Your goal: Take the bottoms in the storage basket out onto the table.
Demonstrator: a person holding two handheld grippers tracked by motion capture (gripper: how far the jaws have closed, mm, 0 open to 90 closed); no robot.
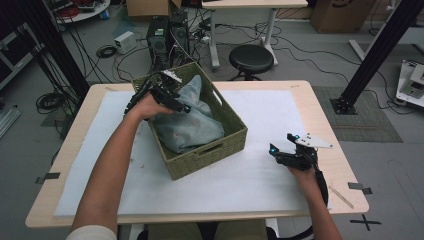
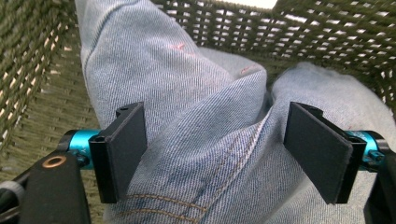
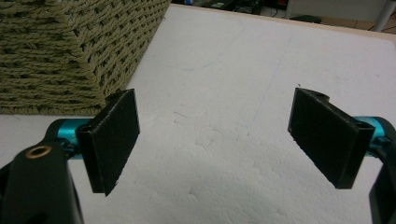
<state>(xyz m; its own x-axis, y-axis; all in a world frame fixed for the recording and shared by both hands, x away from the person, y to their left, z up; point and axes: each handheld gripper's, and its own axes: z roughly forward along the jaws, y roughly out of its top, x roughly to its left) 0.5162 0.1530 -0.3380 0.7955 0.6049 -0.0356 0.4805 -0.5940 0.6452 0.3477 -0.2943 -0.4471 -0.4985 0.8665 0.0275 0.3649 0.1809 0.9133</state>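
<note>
A woven olive basket (image 1: pixel 227 142) stands on the white mat near the table's middle, with crumpled light blue jeans (image 1: pixel 187 127) inside it. My left gripper (image 1: pixel 172 97) reaches into the basket over the jeans. In the left gripper view its jaws stand wide apart on either side of a raised denim fold (image 2: pixel 215 135), open, with the basket wall (image 2: pixel 32 84) behind. My right gripper (image 1: pixel 284 150) hovers over the mat to the right of the basket, open with nothing between its jaws. The right gripper view has the basket's corner (image 3: pixel 70 51) at upper left.
A white foam mat (image 1: pixel 270 120) covers most of the wooden table (image 1: pixel 345 195). Beyond the far edge are a black stool (image 1: pixel 251 57), computer towers (image 1: pixel 167 35) and floor cables. Black frame posts stand at both sides.
</note>
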